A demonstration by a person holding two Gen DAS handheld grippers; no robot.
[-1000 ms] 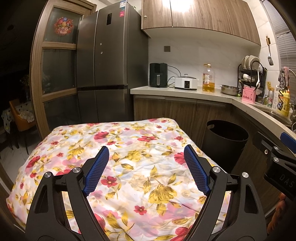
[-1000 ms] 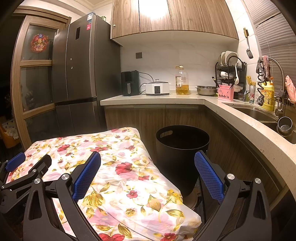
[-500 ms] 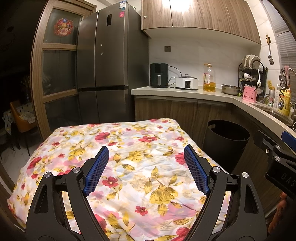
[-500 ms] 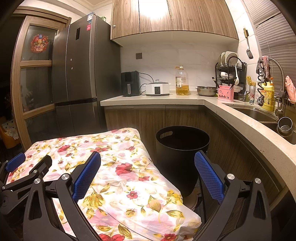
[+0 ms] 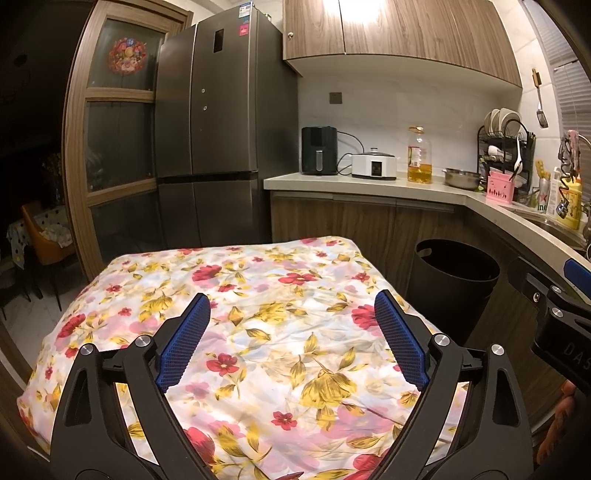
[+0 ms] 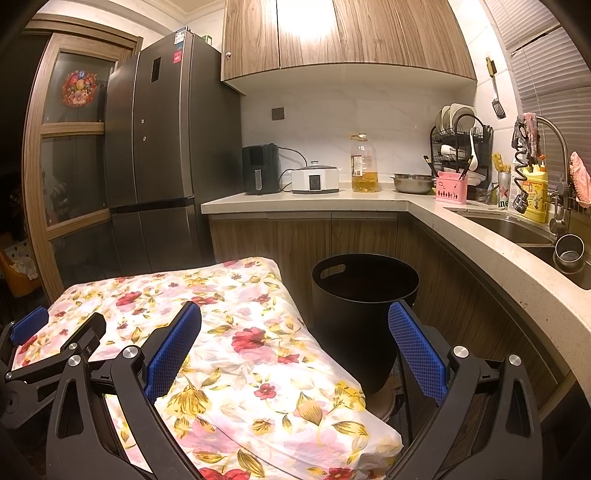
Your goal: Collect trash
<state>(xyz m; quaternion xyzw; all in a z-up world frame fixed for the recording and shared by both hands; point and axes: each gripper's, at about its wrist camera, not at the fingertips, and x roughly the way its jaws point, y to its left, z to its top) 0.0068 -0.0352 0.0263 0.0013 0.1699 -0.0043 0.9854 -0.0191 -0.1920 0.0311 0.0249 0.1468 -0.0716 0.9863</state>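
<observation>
Both wide apart and empty, hold left tool (image 5: 291,299) and right tool (image 6: 294,306) over the floral desk (image 5: 258,266) and scan: no loose trash visible, black bin (image 6: 351,325) just beside, inside too dark to judge.

A tall dark steel refrigerator (image 5: 221,107) stands beside a wood-framed glass door (image 5: 118,122), left of an L-shaped pale countertop (image 6: 332,201) over wood-grain base cabinets (image 6: 303,236). Matching wall cabinets (image 6: 332,33) hang above a white marble-look backsplash (image 6: 332,110), with a bright glare of light on their fronts. At the right, slatted window blinds (image 6: 546,55) rise over the steel sink (image 6: 517,229).
</observation>
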